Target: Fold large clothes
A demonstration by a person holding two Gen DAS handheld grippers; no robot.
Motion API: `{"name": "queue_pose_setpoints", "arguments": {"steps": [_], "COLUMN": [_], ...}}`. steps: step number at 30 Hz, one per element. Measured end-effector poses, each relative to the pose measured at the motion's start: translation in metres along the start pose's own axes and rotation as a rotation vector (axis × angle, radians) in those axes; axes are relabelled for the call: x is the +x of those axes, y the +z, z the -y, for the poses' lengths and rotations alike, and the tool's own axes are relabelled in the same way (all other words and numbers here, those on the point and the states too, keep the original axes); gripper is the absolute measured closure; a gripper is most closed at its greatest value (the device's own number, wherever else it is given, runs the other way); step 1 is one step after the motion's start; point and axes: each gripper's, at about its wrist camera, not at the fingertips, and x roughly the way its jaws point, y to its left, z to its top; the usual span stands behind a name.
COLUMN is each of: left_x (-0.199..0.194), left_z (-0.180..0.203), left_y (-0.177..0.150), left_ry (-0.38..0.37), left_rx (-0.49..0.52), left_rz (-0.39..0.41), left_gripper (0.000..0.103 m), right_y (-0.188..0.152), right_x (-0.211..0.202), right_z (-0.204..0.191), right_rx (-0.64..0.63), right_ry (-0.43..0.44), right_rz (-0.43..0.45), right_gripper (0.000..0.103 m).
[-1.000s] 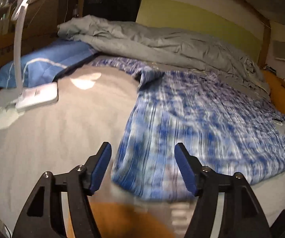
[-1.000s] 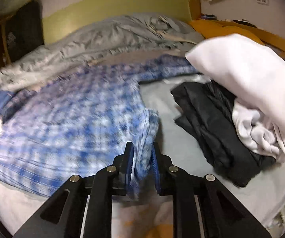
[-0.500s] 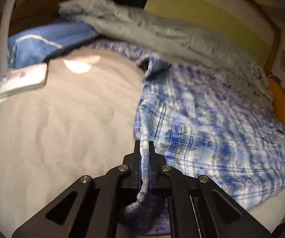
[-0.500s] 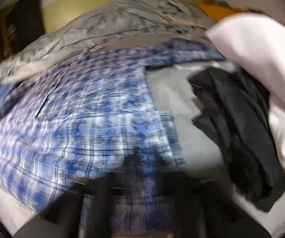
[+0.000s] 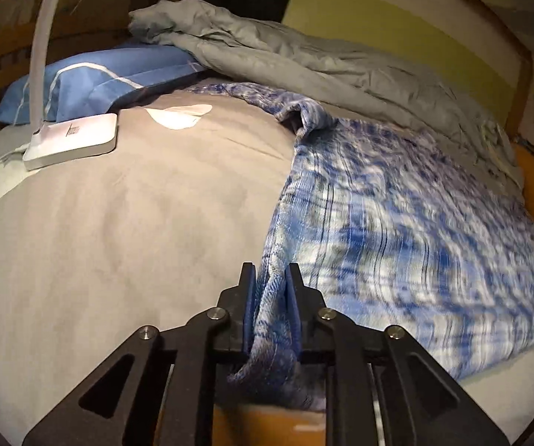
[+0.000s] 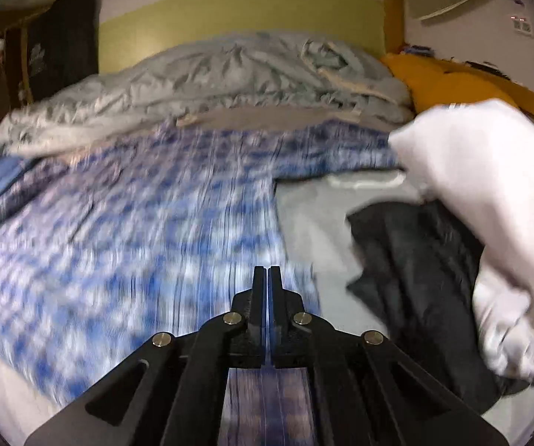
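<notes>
Our left gripper point(image 5: 270, 278) pinches a bunched corner of the blue plaid shirt point(image 5: 397, 230) between its blue pads; its jaws have just eased apart a little, with the fabric still filling the gap. Our right gripper point(image 6: 267, 282) is pressed together on the shirt's point(image 6: 137, 223) opposite corner, cloth showing under its fingers. The shirt lies spread across the bed, wrinkled near its sleeve by the grey duvet point(image 5: 322, 63), its near hem at the mattress edge. To the left, bare beige sheet point(image 5: 126, 223) gives us open room up to a white lamp base point(image 5: 75, 139) and blue pillow point(image 5: 92, 78). To the right, a black garment point(image 6: 415, 260) and white garment point(image 6: 489, 186) lie just beside the shirt.
</notes>
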Motion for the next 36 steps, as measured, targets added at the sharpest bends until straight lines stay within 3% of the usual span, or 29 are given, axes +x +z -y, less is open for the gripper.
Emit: {"name": "queue_pose_setpoints", "arguments": {"steps": [2, 4, 8, 10, 11, 14, 16, 17, 22, 24, 26, 30, 33, 36], "left_x": [0.000, 0.002, 0.005, 0.006, 0.007, 0.007, 0.007, 0.007, 0.007, 0.007, 0.006, 0.005, 0.004, -0.003], "left_z": [0.004, 0.008, 0.011, 0.014, 0.016, 0.014, 0.010, 0.009, 0.009, 0.010, 0.011, 0.008, 0.006, 0.010], "left_y": [-0.001, -0.001, -0.005, -0.007, -0.007, -0.007, -0.006, -0.006, -0.006, -0.006, -0.007, -0.007, -0.007, -0.006], "left_ry": [0.007, 0.025, 0.053, 0.069, 0.076, 0.066, 0.046, 0.040, 0.048, 0.053, 0.057, 0.064, 0.047, 0.045], "left_rx": [0.037, 0.057, 0.079, 0.098, 0.111, 0.107, 0.088, 0.082, 0.091, 0.095, 0.094, 0.073, 0.068, 0.078], "left_rz": [0.004, 0.007, 0.019, 0.024, 0.024, 0.022, 0.021, 0.020, 0.023, 0.026, 0.028, 0.031, 0.030, 0.044], "left_gripper": [0.085, 0.083, 0.081, 0.079, 0.079, 0.078, 0.078, 0.078, 0.078, 0.078, 0.076, 0.063, 0.056, 0.041], "right_y": [-0.005, -0.004, 0.001, 0.004, 0.006, 0.009, 0.010, 0.011, 0.033, 0.044, 0.050, 0.041, 0.035, 0.033], "right_x": [0.006, 0.015, 0.024, 0.030, 0.034, 0.045, 0.047, 0.045, 0.012, 0.008, 0.024, 0.074, 0.074, 0.044], "right_z": [0.002, 0.006, 0.010, 0.013, 0.013, 0.011, 0.010, 0.009, -0.002, -0.003, -0.004, -0.005, -0.004, 0.001], "right_rx": [0.014, 0.046, 0.059, 0.053, 0.045, -0.007, -0.011, -0.014, -0.039, -0.018, -0.020, -0.063, -0.057, -0.017], "right_ry": [0.029, 0.033, -0.020, -0.043, -0.046, -0.025, -0.001, -0.005, -0.031, -0.028, -0.042, -0.100, -0.123, -0.100], "right_rz": [-0.024, -0.056, -0.049, -0.066, -0.076, -0.118, -0.122, -0.109, 0.093, 0.129, 0.092, -0.091, -0.083, -0.021], "right_gripper": [0.097, 0.076, 0.073, 0.053, 0.050, 0.055, 0.095, 0.097, 0.099, 0.099, 0.099, 0.099, 0.097, 0.087]}}
